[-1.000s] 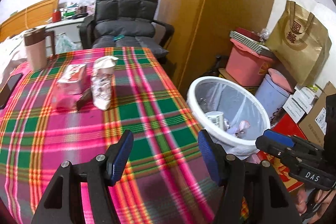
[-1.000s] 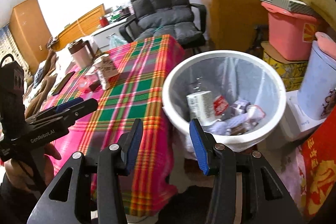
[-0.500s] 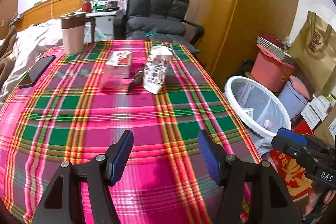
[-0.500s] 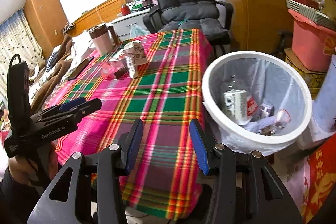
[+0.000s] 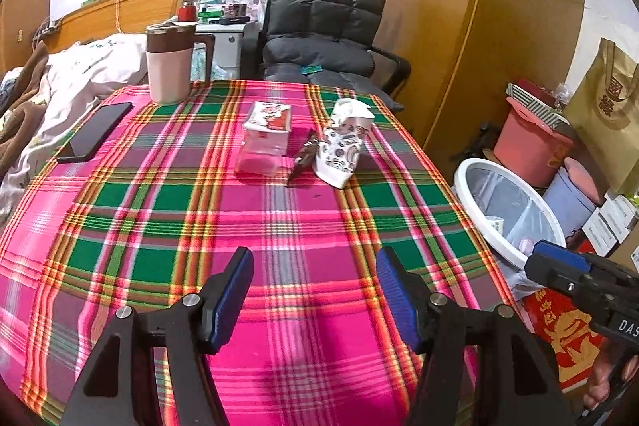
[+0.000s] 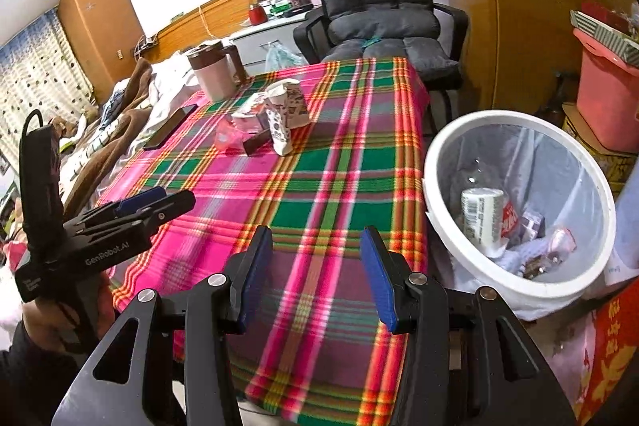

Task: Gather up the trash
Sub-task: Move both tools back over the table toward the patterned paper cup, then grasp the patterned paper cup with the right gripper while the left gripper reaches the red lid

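Observation:
On the plaid tablecloth point(image 5: 167, 194) lie a crumpled white patterned paper bag point(image 5: 342, 146), a dark brown wrapper point(image 5: 304, 156) and a clear box with a red-and-white top point(image 5: 265, 138). The same bag point(image 6: 285, 114) and wrapper point(image 6: 257, 143) show in the right wrist view. My left gripper point(image 5: 315, 290) hovers open over the near part of the table, nothing between its blue pads. My right gripper point(image 6: 315, 266) is open and empty at the table's right edge. A white bin point(image 6: 435, 194) with a clear liner stands on the floor right of the table and holds a can and other scraps.
A pink jug point(image 5: 167, 66) and a black phone point(image 5: 94, 136) sit at the table's far left. A grey padded chair point(image 5: 323, 38) stands behind it, a bed point(image 5: 72, 78) to the left. Pink containers point(image 5: 531, 142), boxes and a gold bag point(image 5: 607, 110) crowd the floor past the bin.
Both views have swung left, away from the bin and toward the middle of the table. The bag, wrapper and box now sit more central. Both grippers stay open and empty.

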A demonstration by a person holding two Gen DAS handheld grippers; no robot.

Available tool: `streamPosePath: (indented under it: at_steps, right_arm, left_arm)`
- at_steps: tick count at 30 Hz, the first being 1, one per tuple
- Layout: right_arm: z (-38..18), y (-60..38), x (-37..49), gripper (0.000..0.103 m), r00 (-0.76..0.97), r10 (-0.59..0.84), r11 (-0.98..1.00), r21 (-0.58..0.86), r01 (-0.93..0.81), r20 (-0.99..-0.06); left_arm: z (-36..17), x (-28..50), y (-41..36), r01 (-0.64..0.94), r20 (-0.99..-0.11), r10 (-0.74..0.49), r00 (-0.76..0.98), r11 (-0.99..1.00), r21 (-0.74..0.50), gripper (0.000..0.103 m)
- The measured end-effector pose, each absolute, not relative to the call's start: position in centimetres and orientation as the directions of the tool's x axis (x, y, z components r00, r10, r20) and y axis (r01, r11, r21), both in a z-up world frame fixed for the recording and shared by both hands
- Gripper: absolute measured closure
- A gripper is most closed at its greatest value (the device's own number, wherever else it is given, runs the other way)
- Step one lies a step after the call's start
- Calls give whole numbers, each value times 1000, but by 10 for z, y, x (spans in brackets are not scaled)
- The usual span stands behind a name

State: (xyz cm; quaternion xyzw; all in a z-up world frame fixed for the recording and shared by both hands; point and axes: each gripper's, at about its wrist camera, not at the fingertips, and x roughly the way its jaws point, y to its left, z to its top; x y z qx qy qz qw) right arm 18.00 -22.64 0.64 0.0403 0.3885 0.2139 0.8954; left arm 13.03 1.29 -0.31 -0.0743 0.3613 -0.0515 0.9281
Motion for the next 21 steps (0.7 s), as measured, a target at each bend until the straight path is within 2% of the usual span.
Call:
streamPosePath:
  at_steps: [21]
  right_arm:
    - [17,-175,223,55,590,446,879,207,-429,-673]
  left_arm:
    - [2,175,55,-29,-667,-70,742,990,-137,40]
